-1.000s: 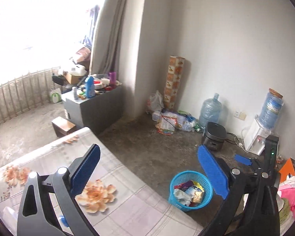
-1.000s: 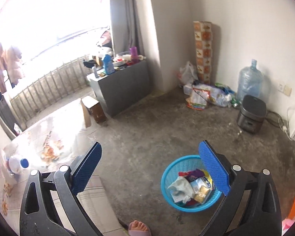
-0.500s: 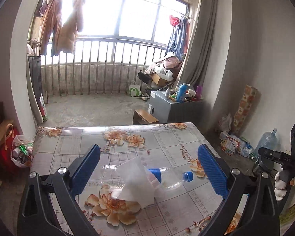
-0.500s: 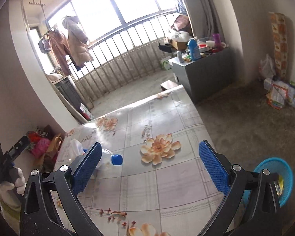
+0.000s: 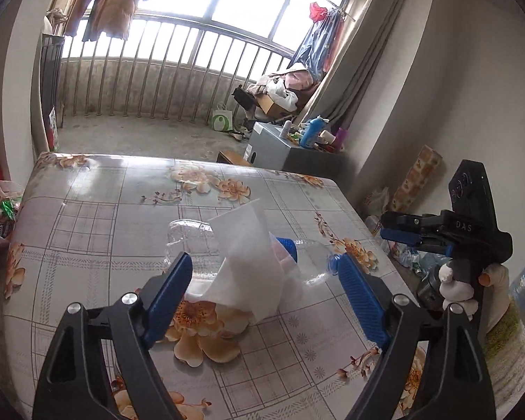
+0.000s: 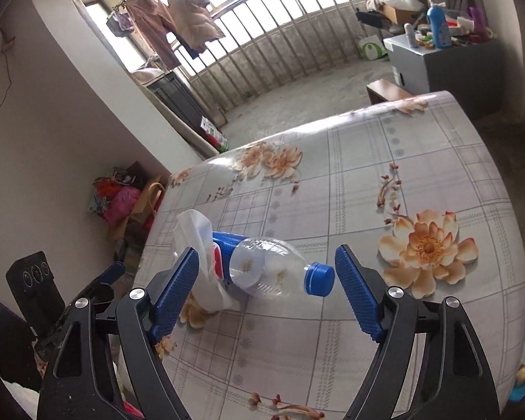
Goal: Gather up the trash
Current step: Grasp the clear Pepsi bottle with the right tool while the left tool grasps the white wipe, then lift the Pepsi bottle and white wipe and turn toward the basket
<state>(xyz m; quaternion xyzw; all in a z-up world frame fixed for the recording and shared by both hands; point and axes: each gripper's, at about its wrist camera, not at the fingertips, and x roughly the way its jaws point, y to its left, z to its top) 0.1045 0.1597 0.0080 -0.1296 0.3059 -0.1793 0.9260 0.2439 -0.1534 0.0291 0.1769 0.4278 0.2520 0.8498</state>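
A clear plastic bottle [image 6: 262, 269] with a blue cap [image 6: 319, 279] lies on its side on the counter [image 6: 420, 161], and a white tissue [image 6: 201, 245] is draped over its base end, partly standing up in a loose fold. Both pieces of trash sit together near the middle of the flowered cloth.

The right tongs [image 6: 266, 290] are spread wide and empty, framing the bottle from cap to tissue. The left tongs [image 5: 262, 287] are likewise released and hold nothing, lined up on the tissue [image 5: 252, 255] and the bottle [image 5: 297, 259] behind it.

The bottle looks empty, so it is probably very light, smooth and springy: it may roll or squirt out if pinched near the rounded shoulder. Across the middle of the body, near the label, seems the surest place, with the pads square to its length. The tissue is soft and nearly weightless; it should crush flat in any grip, best taken at the raised fold, not the edge lying on the cloth.
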